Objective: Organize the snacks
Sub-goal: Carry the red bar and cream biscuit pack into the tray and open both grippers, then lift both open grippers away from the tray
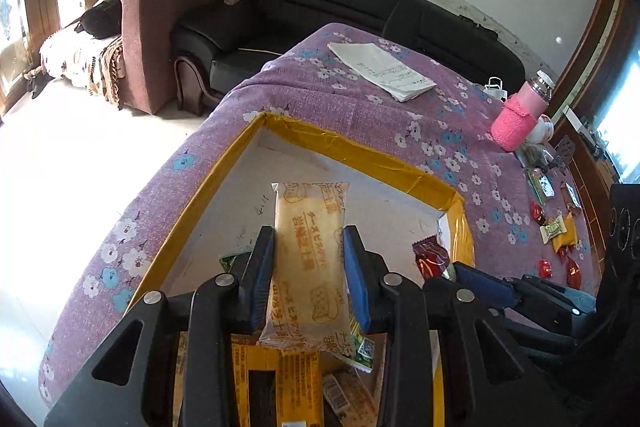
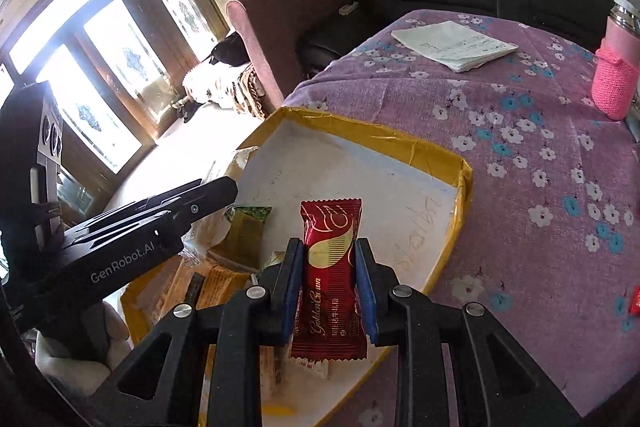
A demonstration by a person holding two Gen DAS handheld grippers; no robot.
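Left gripper [image 1: 308, 251] clamps the pale biscuit packet [image 1: 306, 267] above the yellow-rimmed box [image 1: 352, 147]; right gripper [image 2: 328, 267] pinches the red wafer bar [image 2: 330, 279] over it too; crowded together, they might collide, knocking either snack outside

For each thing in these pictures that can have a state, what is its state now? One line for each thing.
left gripper: shut on the pale yellow biscuit pack, over the box.
right gripper: shut on the red Golden Crown snack, over the box.
cardboard box: open, some snacks inside.
pink-sleeved bottle: upright, cap on.
folded paper: lying flat on the tablecloth.
loose candies: lying on the cloth, outside the box.
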